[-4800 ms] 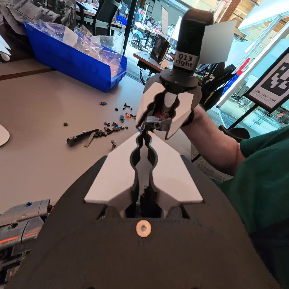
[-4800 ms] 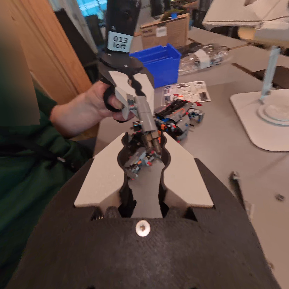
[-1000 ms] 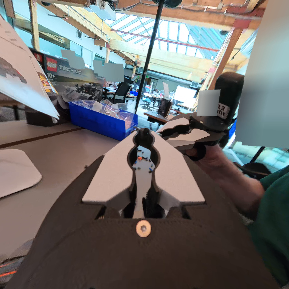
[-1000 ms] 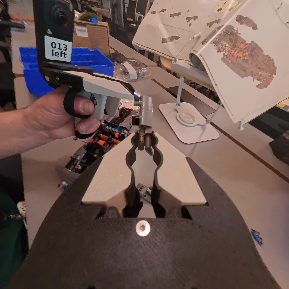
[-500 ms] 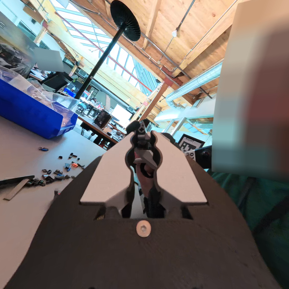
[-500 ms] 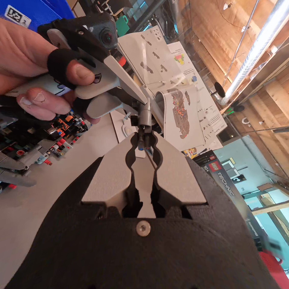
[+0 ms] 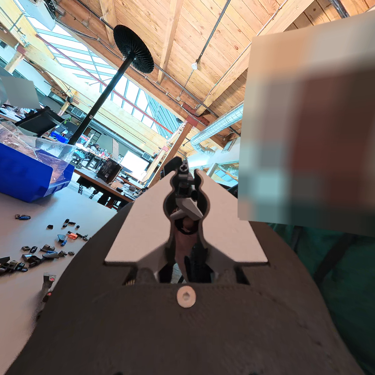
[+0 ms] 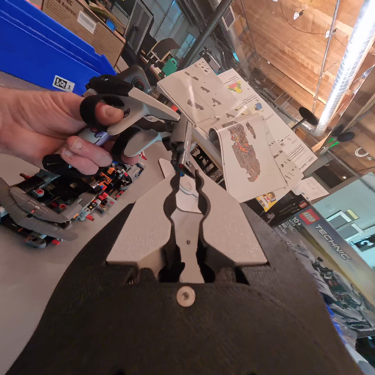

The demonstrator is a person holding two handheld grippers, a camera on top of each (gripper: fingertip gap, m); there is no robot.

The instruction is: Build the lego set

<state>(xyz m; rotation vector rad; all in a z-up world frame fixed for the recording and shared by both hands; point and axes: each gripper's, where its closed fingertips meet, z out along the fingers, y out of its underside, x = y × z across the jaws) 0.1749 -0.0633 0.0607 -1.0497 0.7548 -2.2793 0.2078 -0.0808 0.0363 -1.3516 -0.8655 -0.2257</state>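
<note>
Lego piece (image 8: 178,135), a short grey beam with a darker pin end, is up in the air between the two tools, clear of the table (image 8: 30,284). The left gripper (image 7: 185,175) is clamped on its upper part, and in that gripper's own view the piece's cross-holed end stands right at its fingertips. The right gripper (image 8: 186,175) points up at the piece from below with its jaws parted. The pin end sits at the mouth, by the tip of its left finger; whether the pads press on it I cannot tell. Half a second ago that end sat plainly down between the right fingertips, so it now lies a little farther out. Both views have also tipped further upward since then.

Just left of the right gripper's tips, a hand (image 8: 50,121) squeezes the left tool's handle. Below that hand and farther left, the partly built model (image 8: 60,200) rests on the table. Ahead and right of the right gripper, the open instruction booklet (image 8: 243,154) leans on its stand, and the set's box (image 8: 316,229) lies off to the right. From the left gripper, loose small parts (image 7: 46,249) are scattered low to its left, and a blue bin (image 7: 24,172) sits farther off on that side
</note>
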